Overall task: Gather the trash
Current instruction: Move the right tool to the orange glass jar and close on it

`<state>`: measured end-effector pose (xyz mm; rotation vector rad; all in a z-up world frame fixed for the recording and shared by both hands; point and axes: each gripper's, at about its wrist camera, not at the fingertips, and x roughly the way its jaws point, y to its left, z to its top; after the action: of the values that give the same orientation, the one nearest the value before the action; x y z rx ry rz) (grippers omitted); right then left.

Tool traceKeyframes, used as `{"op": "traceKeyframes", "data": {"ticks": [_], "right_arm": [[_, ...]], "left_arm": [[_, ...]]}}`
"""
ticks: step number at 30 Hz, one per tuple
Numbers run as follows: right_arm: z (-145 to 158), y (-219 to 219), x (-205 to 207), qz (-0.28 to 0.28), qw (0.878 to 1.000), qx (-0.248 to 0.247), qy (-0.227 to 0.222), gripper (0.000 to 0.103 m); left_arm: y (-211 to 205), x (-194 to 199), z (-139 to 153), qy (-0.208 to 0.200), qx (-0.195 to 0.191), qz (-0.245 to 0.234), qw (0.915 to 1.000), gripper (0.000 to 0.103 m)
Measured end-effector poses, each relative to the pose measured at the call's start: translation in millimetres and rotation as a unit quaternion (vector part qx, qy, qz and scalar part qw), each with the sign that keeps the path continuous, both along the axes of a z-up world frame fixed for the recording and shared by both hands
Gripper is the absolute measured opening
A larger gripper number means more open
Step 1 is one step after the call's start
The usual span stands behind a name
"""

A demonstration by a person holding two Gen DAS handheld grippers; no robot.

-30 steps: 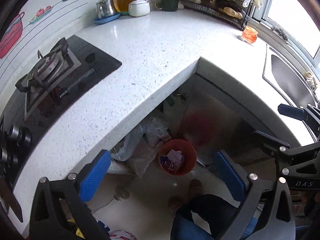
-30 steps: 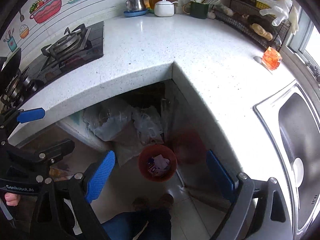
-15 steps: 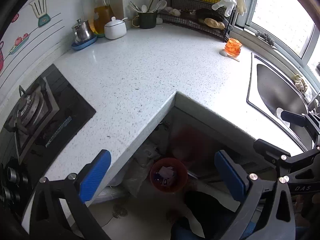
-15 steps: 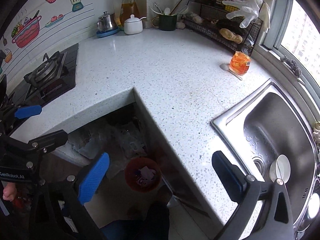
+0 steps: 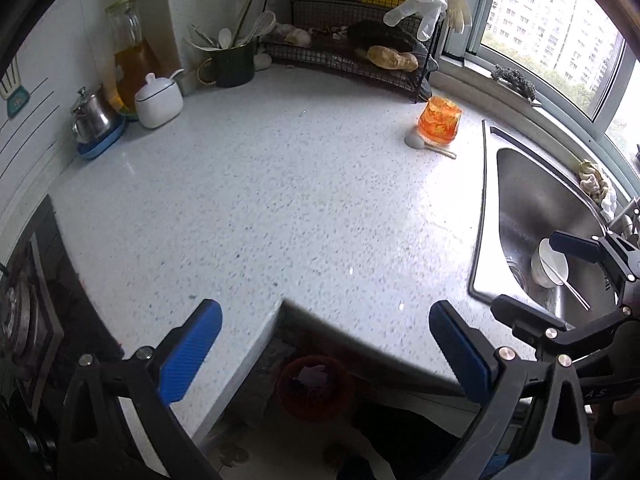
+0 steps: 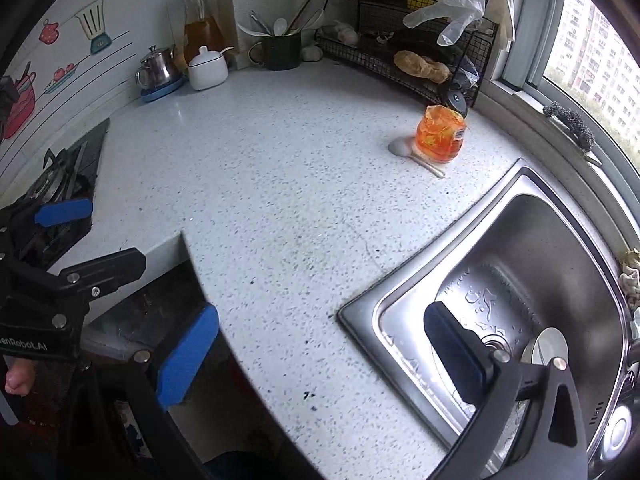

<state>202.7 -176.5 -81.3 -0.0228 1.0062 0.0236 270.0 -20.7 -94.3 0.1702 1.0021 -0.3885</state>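
Left wrist view: your left gripper [image 5: 324, 346] hangs over the desk's [image 5: 280, 200] inner corner, jaws wide and holding nothing. Below the edge, a red bin [image 5: 314, 388] with scraps in it stands on the floor. An orange cup [image 5: 439, 121] sits near the sink [image 5: 532, 208], touching a spoon [image 5: 420, 143].

Right wrist view: your right gripper [image 6: 320, 354] hangs over the desk [image 6: 280, 184] beside the sink [image 6: 520, 280], jaws wide and bare. The cup [image 6: 440, 134] stands well ahead by the rack [image 6: 400, 56].
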Motion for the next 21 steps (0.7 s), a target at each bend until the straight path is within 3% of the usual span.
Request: {"op": "traceKeyframes", "data": {"ticks": [21], "right_arm": [[17,-104,117,-0.008,1.0,0.014,0.004,0.102]], "left_arm": [[-92,131,14,0.013,-0.001,0.004,0.9999,0.103]]}}
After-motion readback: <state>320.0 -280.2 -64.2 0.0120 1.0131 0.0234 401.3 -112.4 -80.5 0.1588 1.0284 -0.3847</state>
